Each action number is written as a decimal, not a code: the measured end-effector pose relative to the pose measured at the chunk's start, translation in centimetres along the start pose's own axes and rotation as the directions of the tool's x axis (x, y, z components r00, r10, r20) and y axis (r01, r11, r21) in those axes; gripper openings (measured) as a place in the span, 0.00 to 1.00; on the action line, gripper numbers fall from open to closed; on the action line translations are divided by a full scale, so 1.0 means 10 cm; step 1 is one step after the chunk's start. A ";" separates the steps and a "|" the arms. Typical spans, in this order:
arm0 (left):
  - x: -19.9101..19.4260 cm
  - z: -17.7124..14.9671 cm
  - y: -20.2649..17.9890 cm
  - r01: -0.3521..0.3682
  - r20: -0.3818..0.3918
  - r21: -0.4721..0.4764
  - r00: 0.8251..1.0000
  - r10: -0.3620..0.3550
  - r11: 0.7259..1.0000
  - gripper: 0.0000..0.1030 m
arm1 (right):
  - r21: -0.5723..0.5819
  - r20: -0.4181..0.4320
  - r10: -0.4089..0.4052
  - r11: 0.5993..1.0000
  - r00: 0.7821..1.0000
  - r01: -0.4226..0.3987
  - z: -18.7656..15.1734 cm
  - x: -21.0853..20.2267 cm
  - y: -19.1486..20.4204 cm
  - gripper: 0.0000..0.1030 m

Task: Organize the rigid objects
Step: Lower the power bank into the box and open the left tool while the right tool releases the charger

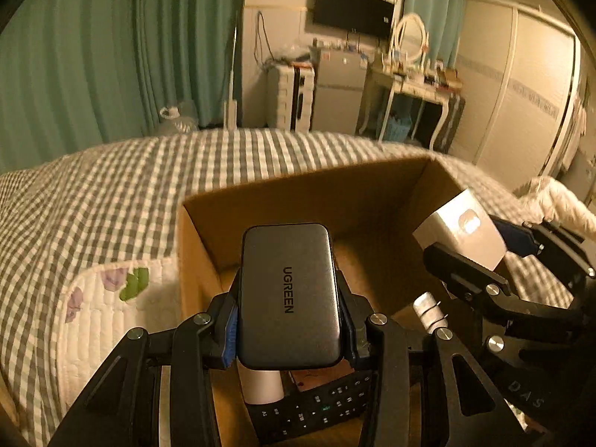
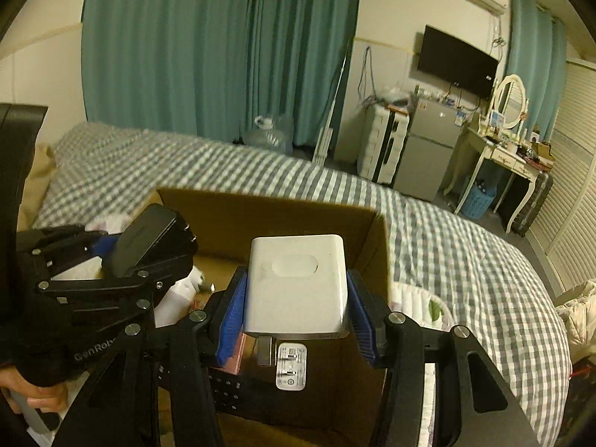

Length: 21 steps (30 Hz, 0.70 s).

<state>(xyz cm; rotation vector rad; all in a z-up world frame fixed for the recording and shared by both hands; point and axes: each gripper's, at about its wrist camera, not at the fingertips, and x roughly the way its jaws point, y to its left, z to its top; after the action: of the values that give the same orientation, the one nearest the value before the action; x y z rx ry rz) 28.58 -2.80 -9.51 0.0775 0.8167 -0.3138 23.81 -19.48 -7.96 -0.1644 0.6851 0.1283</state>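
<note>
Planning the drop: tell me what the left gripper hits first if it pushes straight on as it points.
Probably the cardboard box: the left gripper, shut on the grey charger, points down into its open top, toward bare floor or the far wall. Depth is unclear.

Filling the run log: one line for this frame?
left gripper: shut on grey UGREEN charger | right gripper: shut on white charger | both over cardboard box

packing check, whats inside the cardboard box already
Inside the cardboard box: a black remote control and a pale cylinder lying on it. The grey charger and both grippers cover much of the floor.
</note>
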 end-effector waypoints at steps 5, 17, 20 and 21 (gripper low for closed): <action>0.08 -0.04 0.01 -0.018 -0.034 -0.005 0.999 0.018 1.000 0.42 | -0.034 -0.064 -0.029 0.999 0.998 0.027 -0.02 0.12 0.02 0.49; -0.26 0.04 0.12 -0.016 0.091 -0.074 0.996 0.023 0.997 0.72 | -0.007 -0.023 -0.052 0.999 0.998 0.051 -0.22 0.03 -0.05 0.66; -0.49 0.08 0.11 -0.015 0.142 -0.067 0.990 0.025 0.998 0.74 | 0.034 0.032 -0.084 0.996 0.996 0.083 -0.19 -0.19 -0.13 0.71; -0.57 0.09 0.11 -0.018 0.152 -0.062 0.988 0.027 0.998 0.74 | 0.063 0.043 -0.096 0.994 0.994 0.093 -0.19 -0.27 -0.18 0.72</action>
<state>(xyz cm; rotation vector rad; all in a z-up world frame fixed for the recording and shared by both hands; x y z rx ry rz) 25.89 -0.54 -4.76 0.0061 0.6722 -0.2700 20.87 -21.81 -7.49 -0.1346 0.6334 0.0202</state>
